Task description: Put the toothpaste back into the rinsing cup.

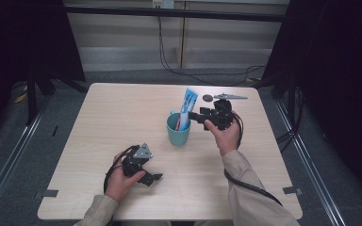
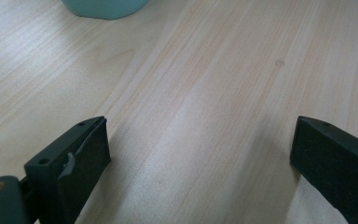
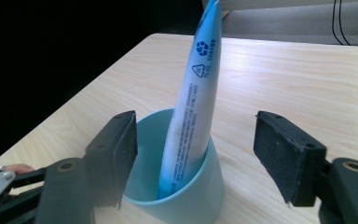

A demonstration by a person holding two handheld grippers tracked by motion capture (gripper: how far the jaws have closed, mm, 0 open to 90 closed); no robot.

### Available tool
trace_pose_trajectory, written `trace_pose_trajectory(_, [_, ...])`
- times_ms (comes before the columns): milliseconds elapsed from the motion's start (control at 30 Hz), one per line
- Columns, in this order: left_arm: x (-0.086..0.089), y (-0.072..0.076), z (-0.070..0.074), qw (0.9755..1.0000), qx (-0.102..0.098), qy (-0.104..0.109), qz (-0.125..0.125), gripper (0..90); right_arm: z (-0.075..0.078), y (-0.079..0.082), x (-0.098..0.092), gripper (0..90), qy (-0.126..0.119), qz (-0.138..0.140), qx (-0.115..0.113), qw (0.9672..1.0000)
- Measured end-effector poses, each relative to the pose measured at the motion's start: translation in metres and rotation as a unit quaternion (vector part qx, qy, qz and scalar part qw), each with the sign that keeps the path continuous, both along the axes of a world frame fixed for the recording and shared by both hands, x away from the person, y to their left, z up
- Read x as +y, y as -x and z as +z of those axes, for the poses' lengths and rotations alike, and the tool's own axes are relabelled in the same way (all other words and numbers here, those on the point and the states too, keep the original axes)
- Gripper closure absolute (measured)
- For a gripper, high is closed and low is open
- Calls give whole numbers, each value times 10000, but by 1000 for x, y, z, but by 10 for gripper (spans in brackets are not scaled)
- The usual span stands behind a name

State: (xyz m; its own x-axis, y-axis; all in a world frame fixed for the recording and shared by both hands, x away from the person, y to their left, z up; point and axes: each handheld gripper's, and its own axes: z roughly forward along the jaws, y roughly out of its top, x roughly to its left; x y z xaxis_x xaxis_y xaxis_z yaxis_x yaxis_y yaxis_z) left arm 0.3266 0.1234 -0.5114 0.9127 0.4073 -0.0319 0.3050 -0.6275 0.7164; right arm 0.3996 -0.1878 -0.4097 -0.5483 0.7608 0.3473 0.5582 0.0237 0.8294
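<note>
Nearest the lower edge of the high view, the left gripper [image 1: 152, 178] lies low on the wooden table [image 1: 122, 117], lower centre-left of the frame, held in the person's left hand [image 1: 120, 181]. In the left gripper view its jaws stand wide apart, with bare tabletop between them and a sliver of the teal cup's [image 2: 105, 7] base at the upper left edge.

Moving up the frame, the person's right hand [image 1: 226, 134] comes in from the lower right and holds the right gripper [image 1: 192, 115] just right of centre, pointing left toward the cup [image 1: 178, 129]. The right gripper view tells it cleanly: the two black jaws sit apart, one at the lower left and one at the right of the frame, and neither pad touches anything. Between them stands the cup [image 3: 177, 186], upright on the table, with the toothpaste tube [image 3: 193, 107] inside it, leaning against the cup's right rim and rising well above it toward the top of the frame.

In the high view the tube [image 1: 187, 106] pokes out of the cup at the middle of the table, tilted to the upper right.

Beyond the table's far edge, cables [image 1: 169, 66] hang down to the floor.
</note>
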Motion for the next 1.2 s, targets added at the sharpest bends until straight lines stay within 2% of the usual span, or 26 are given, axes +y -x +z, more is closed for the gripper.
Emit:
trace_pose_trajectory(267, [0, 0, 0, 10000, -11, -25, -24, 43, 6, 8, -7, 264, 131, 89, -145, 9998])
trace_pose_trajectory(500, [0, 0, 0, 10000, -11, -23, -25, 43, 6, 14, -13, 255, 225, 143, -136, 9996])
trace_pose_trajectory(867, [0, 0, 0, 10000, -10, -21, -23, 43, 1, 24, -23, 232, 231, 251, -164, 9993])
trace_pose_trajectory(1200, [0, 0, 0, 10000, -12, -22, -23, 43, -10, 34, -34, 224, 266, 286, -163, 9991])
